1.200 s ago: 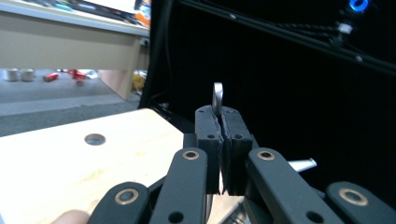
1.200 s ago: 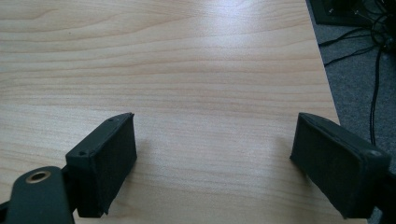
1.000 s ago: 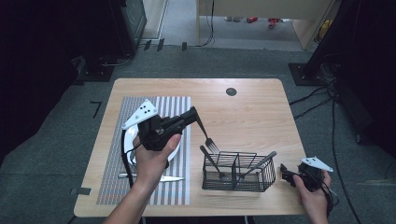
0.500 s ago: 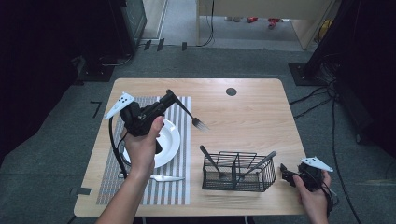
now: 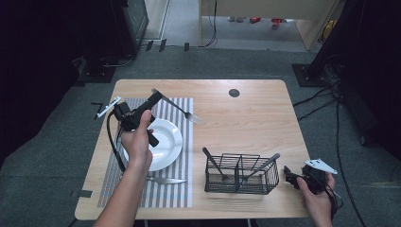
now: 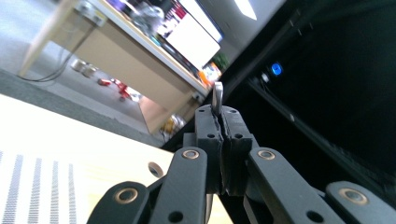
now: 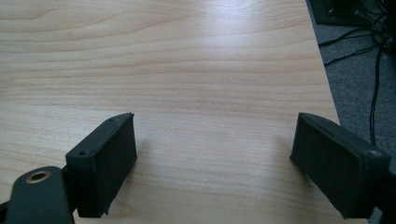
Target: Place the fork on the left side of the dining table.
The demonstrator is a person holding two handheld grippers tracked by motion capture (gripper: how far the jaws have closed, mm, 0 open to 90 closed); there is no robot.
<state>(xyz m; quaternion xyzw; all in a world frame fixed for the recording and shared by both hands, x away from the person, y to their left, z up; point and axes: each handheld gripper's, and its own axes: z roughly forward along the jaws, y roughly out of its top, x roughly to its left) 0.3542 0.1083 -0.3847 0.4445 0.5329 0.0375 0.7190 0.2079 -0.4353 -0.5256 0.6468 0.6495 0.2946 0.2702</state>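
A metal fork (image 5: 182, 109) sticks out to the right of my left gripper (image 5: 155, 98), which is shut on its handle. The fork hangs above the striped placemat (image 5: 182, 191), with its tines past the far right rim of the white plate (image 5: 168, 144). In the left gripper view the jaws are pressed together around my left gripper (image 6: 220, 135), and the fork's handle end (image 6: 217, 97) pokes up between them. My right gripper (image 5: 289, 174) rests at the table's near right corner, open. In the right gripper view, my right gripper (image 7: 215, 163) has bare wood between its pads.
A black wire basket (image 5: 241, 174) with two dark-handled utensils stands right of the placemat. A knife (image 5: 165, 180) lies on the placemat in front of the plate. A round black grommet (image 5: 234, 92) sits near the table's far edge. Cables lie on the floor to the right.
My left gripper has carried the fork left, away from the basket, to above the plate's far side. The right gripper has not moved.
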